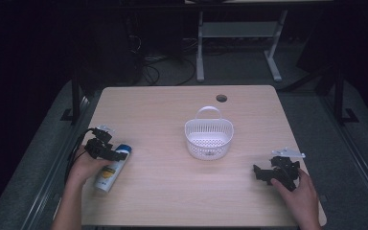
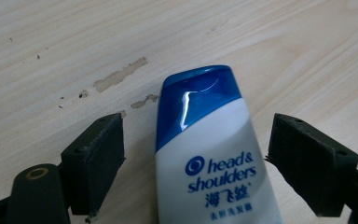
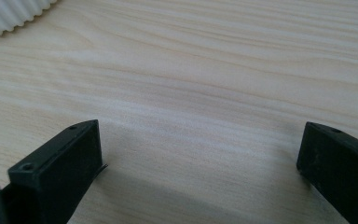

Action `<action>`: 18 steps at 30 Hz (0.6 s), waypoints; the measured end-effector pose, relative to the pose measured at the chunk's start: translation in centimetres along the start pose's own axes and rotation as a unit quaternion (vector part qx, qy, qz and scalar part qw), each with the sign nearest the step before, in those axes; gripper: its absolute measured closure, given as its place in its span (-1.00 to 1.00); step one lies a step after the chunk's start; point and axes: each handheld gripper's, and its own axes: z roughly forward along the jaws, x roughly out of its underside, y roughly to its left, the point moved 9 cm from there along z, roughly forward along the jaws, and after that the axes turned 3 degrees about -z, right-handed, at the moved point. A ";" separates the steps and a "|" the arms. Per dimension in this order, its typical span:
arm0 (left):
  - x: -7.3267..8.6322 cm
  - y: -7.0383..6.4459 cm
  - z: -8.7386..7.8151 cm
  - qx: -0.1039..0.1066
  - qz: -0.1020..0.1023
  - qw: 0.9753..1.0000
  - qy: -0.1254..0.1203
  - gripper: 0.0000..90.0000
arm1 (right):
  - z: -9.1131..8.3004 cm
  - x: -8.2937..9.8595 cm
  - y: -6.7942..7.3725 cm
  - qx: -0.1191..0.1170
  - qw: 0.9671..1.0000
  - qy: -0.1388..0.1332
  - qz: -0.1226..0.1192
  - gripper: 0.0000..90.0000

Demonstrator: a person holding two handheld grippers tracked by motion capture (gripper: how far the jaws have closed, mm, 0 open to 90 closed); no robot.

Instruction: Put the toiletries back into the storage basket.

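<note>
A white shampoo bottle (image 1: 110,168) with a blue cap lies flat on the wooden table (image 1: 172,196) at the left. My left gripper (image 1: 110,153) hovers over its cap end. In the left gripper view the bottle (image 2: 214,154) lies between the two jaws, which stand wide apart with a gap on each side, so the left gripper (image 2: 196,158) is open. My right gripper (image 1: 264,173) rests low over the table at the right, and in its own view the right gripper (image 3: 200,158) is open over bare wood.
A white perforated basket (image 1: 209,136) with a handle stands at the table's middle, and its ribbed wall (image 3: 9,16) shows at the top left of the right gripper view. A cable hole (image 1: 221,98) sits near the far edge. Scuffed patches (image 2: 121,77) mark the wood.
</note>
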 end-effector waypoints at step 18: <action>0.8 -0.3 1.7 -0.023 0.002 0.998 0.051 -0.58 | 0.0 0.0 0.0 0.000 1.000 0.000 0.000 -1.00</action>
